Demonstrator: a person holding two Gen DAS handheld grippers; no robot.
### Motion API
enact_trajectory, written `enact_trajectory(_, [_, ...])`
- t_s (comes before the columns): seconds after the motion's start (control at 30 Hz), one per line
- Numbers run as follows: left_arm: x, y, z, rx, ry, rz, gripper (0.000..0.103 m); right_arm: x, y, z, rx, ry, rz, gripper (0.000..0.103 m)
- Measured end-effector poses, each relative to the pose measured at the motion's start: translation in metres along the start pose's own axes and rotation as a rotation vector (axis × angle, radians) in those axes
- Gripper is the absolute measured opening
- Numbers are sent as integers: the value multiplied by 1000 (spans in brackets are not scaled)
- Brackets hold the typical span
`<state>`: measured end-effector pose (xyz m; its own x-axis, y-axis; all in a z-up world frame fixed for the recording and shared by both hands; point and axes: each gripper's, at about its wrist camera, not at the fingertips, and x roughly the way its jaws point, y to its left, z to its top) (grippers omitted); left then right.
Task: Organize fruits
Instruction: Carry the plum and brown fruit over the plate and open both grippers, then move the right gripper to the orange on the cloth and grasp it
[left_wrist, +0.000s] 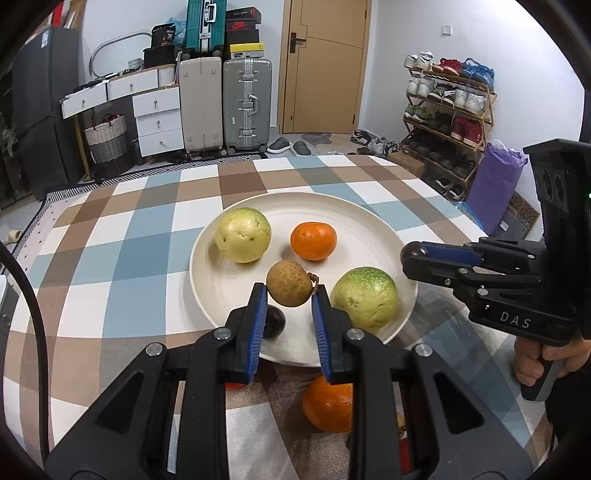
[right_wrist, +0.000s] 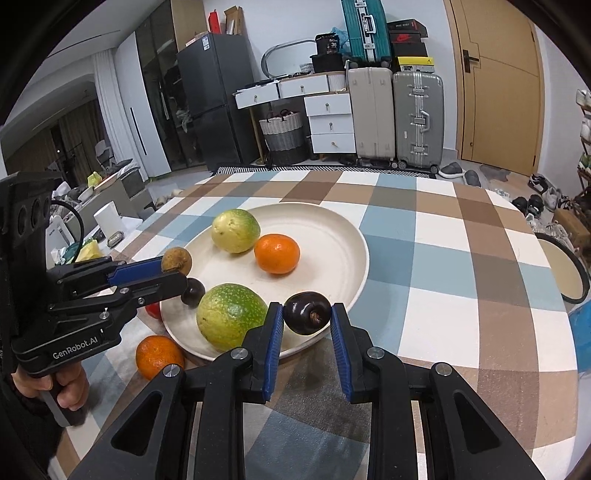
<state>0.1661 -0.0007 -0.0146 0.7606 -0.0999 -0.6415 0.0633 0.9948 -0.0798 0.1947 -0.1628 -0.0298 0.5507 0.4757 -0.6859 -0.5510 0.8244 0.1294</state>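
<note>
Checked cloth in blue, brown and white covers the table (left_wrist: 122, 258); suitcases (left_wrist: 225, 103) and a shoe rack (left_wrist: 448, 107) stand behind. The left gripper (left_wrist: 289, 295) clasps a brown longan (left_wrist: 289, 283) over the cream plate's (left_wrist: 354, 210) six o'clock rim.

Only the right wrist view shows a fridge (right_wrist: 214, 99) at eleven o'clock. The right gripper (right_wrist: 307, 314) clamps a glossy dark plum (right_wrist: 306, 312) above the plate's four o'clock edge.

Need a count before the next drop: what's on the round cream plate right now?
Resting on the round cream plate: yellow-green guava, orange mandarin, larger green guava, small dark plum. Nothing under the claw-held fruits shows; the left claw partly covers that plum.
</note>
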Motion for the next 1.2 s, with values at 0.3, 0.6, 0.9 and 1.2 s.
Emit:
enact_trajectory(0.3, [-1, 1, -1, 6, -5, 2, 22, 1, -1, 0, 6, 0, -9, 27])
enact_trajectory(0.6, [-8, 3, -1, -13, -19, 2, 22, -2, 5, -1, -30, -16, -36, 34])
enact_trajectory(0.9, [-13, 14, -2, -44, -18, 40, 51, -7, 8, -3, -45, -39, -51, 59])
enact_trajectory(1.2, [-35, 27, -8, -66, -51, 67, 90, -13, 6, -2, -13, -53, -31, 93])
